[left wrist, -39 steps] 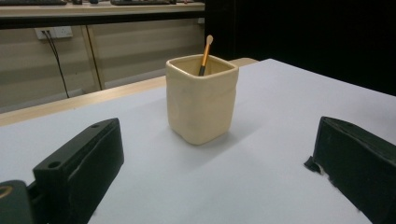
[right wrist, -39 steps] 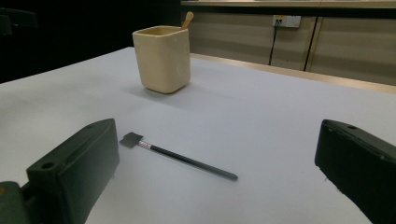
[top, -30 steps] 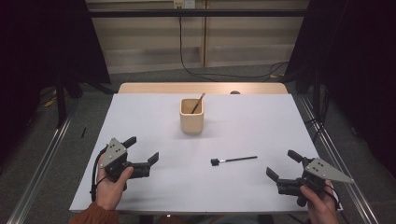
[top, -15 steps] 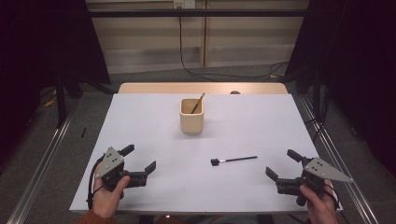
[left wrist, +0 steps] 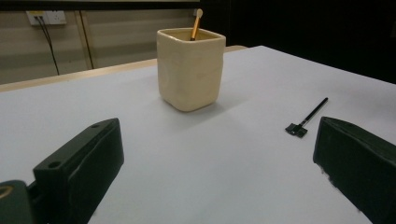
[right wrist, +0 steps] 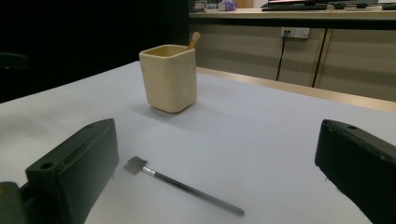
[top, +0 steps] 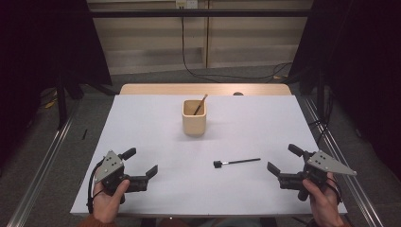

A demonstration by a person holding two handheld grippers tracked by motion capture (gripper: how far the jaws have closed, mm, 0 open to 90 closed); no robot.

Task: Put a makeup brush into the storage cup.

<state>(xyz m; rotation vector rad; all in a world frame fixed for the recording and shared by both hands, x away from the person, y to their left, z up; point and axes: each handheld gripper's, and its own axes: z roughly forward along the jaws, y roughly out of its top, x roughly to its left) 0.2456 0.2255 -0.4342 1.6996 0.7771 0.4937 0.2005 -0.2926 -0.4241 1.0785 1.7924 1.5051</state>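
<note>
Black brush [top: 236, 162] lies crosswise, head probably left; both grippers' fingers spread, empty.

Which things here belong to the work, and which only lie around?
Belonging to the work:
black brush
beige cup
wooden-handled brush in the cup
left gripper
right gripper

Only lying around:
wall cable
wall socket
</note>
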